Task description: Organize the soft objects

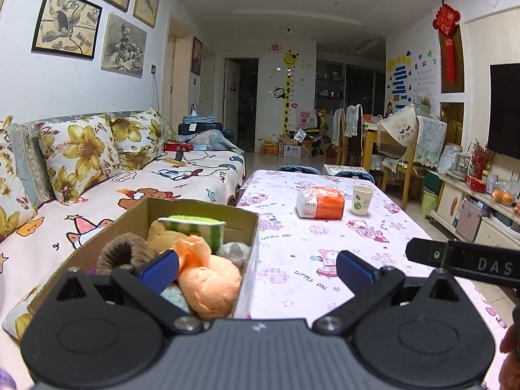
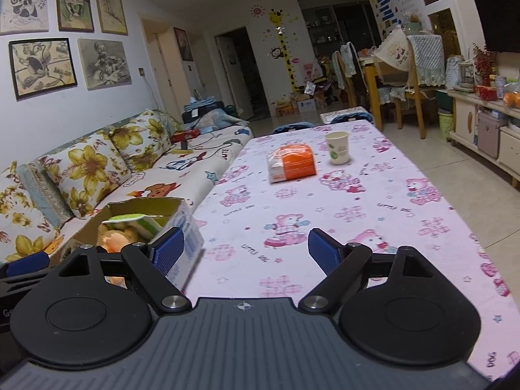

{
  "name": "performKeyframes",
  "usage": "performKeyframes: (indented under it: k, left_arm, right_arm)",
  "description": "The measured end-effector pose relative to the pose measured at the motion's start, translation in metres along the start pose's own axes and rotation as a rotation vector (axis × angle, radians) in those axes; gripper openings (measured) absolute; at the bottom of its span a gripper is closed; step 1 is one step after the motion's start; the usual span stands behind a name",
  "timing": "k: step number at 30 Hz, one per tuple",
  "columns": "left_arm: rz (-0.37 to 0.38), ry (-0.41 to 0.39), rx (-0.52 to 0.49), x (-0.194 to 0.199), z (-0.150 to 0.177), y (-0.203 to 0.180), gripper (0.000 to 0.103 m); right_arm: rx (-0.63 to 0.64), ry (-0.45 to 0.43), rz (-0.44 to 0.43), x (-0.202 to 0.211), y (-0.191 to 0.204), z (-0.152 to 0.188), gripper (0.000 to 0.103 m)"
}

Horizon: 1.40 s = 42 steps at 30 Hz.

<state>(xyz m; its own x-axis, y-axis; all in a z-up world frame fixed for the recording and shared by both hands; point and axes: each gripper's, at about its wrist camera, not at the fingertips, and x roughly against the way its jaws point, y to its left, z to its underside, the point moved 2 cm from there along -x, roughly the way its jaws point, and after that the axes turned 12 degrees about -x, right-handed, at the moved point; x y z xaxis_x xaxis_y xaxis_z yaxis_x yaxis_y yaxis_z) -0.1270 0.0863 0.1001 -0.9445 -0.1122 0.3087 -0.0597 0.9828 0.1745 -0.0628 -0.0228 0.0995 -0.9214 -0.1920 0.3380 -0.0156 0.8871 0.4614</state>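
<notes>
A sofa (image 1: pixel 136 188) draped in a cartoon-print sheet is seen along the left, with flowered cushions (image 1: pixel 81 156) leaned against its back. Beside it, a desk (image 1: pixel 325 243) is spread with a pink bear-print cloth. At the desk's near left edge, next to the sofa, a cardboard box (image 1: pixel 195 211) is set, and the soft objects are gathered inside it: an orange cloth bundle (image 1: pixel 208 279) at the front, a brown plush piece (image 1: pixel 120 253) to its left, and a green-and-white cushion-like item (image 1: pixel 195 227) at the back. Farther along the desk, an orange-and-white packet (image 2: pixel 292 162) is laid flat, and a paper cup (image 2: pixel 338 148) is stood upright just beside it on the right. The left tool (image 1: pixel 256 268) is held spread wide over the box's right wall, with nothing gripped. The right tool (image 2: pixel 245 248) is likewise held released and empty above the cloth, its left finger (image 2: pixel 169 253) seen in front of the box's printed side.
</notes>
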Motion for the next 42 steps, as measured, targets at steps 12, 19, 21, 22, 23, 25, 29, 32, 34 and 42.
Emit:
performKeyframes:
  k: [12,19,21,22,23,25,29,32,34,42]
  left_arm:
    - [-0.041,-0.022,-0.011,0.023,-0.009,-0.013,0.102]
    - [-0.066,-0.028,-0.009,0.034,-0.012,-0.017,0.102]
    - [-0.065,-0.029,-0.007,0.037,-0.013,-0.018,0.102]
    - [-0.065,-0.032,-0.006,0.038,-0.013,-0.019,0.102]
    - [-0.066,-0.034,-0.006,0.039,-0.013,-0.019,0.102]
    - [-0.069,-0.034,-0.007,0.040,-0.013,-0.020,0.102]
    - [-0.078,-0.044,-0.012,0.043,-0.012,-0.021,0.102]
    - [-0.078,-0.042,-0.012,0.043,-0.011,-0.021,0.102]
    - [-0.079,-0.040,-0.013,0.043,-0.010,-0.021,0.102]
    - [-0.086,-0.026,-0.019,0.039,-0.007,-0.024,0.102]
  right_arm:
    - [0.014,-0.021,0.023,0.015,-0.005,0.005,0.103]
    - [0.024,-0.032,0.012,0.024,-0.004,0.007,0.103]
    - [0.027,-0.034,0.011,0.027,-0.004,0.007,0.103]
    - [0.029,-0.036,0.010,0.029,-0.004,0.008,0.103]
    - [0.032,-0.037,0.010,0.029,-0.004,0.009,0.103]
    - [0.036,-0.038,0.012,0.030,-0.005,0.009,0.103]
    - [0.038,-0.043,0.011,0.031,-0.006,0.009,0.103]
    - [0.036,-0.049,0.006,0.031,-0.006,0.008,0.103]
    - [0.038,-0.053,0.000,0.031,-0.005,0.009,0.103]
    - [0.052,-0.056,-0.007,0.027,-0.008,0.012,0.103]
